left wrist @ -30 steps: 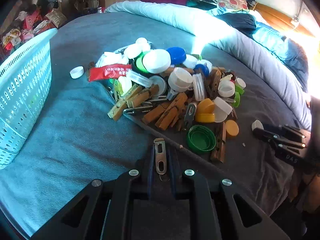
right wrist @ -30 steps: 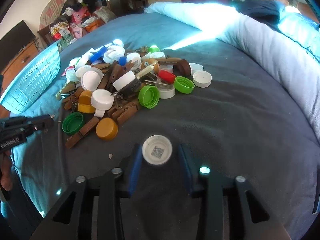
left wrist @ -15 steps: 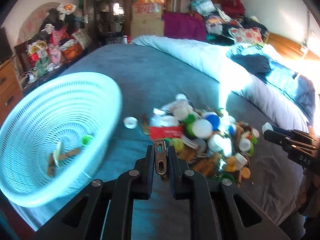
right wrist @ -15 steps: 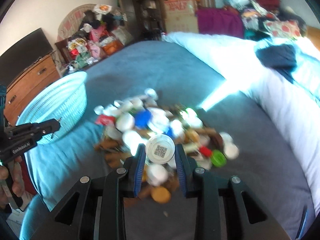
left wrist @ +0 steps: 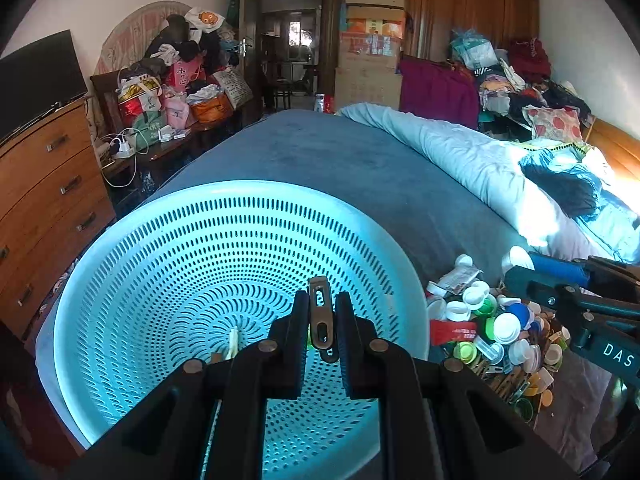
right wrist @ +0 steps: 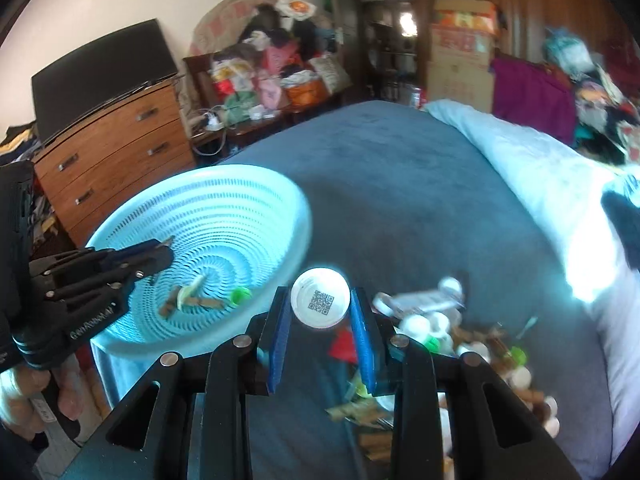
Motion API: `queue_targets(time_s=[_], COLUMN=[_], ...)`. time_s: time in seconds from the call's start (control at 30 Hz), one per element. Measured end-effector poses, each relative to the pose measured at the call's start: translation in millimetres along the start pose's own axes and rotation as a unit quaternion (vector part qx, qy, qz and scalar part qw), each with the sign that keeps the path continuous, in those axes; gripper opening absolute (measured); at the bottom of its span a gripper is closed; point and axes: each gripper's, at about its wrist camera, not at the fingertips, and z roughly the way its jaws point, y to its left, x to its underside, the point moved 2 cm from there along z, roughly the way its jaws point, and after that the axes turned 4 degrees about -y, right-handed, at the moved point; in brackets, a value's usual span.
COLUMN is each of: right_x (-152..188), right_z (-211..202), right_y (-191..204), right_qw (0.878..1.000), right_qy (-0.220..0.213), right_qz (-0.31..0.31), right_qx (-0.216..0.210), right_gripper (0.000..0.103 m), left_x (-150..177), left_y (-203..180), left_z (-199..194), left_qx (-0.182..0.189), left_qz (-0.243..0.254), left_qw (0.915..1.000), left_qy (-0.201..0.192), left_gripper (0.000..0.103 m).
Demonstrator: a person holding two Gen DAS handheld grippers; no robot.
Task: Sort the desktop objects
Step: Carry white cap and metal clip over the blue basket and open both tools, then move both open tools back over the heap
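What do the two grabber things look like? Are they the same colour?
Both are black plastic with silver round bolts. The left gripper has black fingers and white lettering on its side. The right gripper has blue pads and white letters "DAS" on its side.

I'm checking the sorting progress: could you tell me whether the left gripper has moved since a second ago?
Yes. The left gripper, shut on a metal clip, has swung from the pile of caps to over the basket.

I'm working in someone's lived-in bedroom: big bed (left wrist: pixel 340 160), wooden dresser (left wrist: pixel 44 184) with TV (left wrist: pixel 40 76), clothes piled everywhere.
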Motion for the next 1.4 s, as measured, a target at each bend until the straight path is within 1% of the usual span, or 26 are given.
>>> queue_targets(time_s=[0.13,0.27,0.43,0.53,0.7,0.8,0.83,0.87,0.93,0.97,1.07,1.17,1.27,1.3,1.37,1.4], right_x=[-16,-21,-17,-13,-10,-11,-11,-11,-12,-12,-14,-14,-14,-13,-7,-2], right_z=[27,55,85,95,98,100,99,98,98,97,95,89,77,71,45,30], right_y=[35,65,87,93,98,98,98,97,97,97,97,95,86,81,67,58], right_qw=[0.999,0.997,0.993,0.992,0.991,0.992,0.992,0.992,0.992,0.992,0.993,0.993,0.995,0.996,0.997,0.998], right_qy=[0.015,0.044,0.085,0.098,0.101,0.097,0.094,0.093,0.09,0.088,0.085,0.078,0.063,0.054,0.022,0.001], right_qz=[-0.026,-0.047,-0.061,-0.063,-0.064,-0.064,-0.063,-0.062,-0.063,-0.063,-0.063,-0.063,-0.059,-0.058,-0.055,-0.051], right_qx=[-0.022,-0.04,-0.052,-0.057,-0.061,-0.059,-0.058,-0.059,-0.058,-0.057,-0.058,-0.056,-0.051,-0.048,-0.042,-0.037], right_gripper=[0.029,0.029,0.029,0.029,0.029,0.03,0.03,0.031,0.036,0.036,0.036,0.037,0.039,0.039,0.04,0.046], left_x=[1,5,19,26,25,25,25,25,25,24,25,25,21,19,11,7], left_y=[23,39,54,58,55,57,58,58,59,60,59,58,51,46,29,17], left_z=[12,31,57,64,65,68,69,69,70,69,67,66,62,57,41,32], left_qx=[-0.011,-0.019,-0.02,-0.014,-0.015,-0.016,-0.02,-0.021,-0.025,-0.026,-0.03,-0.034,-0.032,-0.032,-0.024,-0.015], left_qz=[-0.016,-0.025,-0.042,-0.052,-0.047,-0.046,-0.046,-0.048,-0.053,-0.055,-0.059,-0.057,-0.054,-0.048,-0.027,-0.015], left_qw=[0.9997,0.9981,0.9928,0.9906,0.9913,0.9909,0.9908,0.9906,0.9905,0.9905,0.9905,0.9908,0.9921,0.9933,0.9968,0.9982], left_qy=[0.015,0.052,0.11,0.126,0.122,0.126,0.126,0.126,0.125,0.124,0.121,0.117,0.109,0.1,0.071,0.056], left_gripper=[0.014,0.014,0.014,0.014,0.014,0.014,0.017,0.022,0.026,0.028,0.033,0.033,0.033,0.033,0.033,0.033])
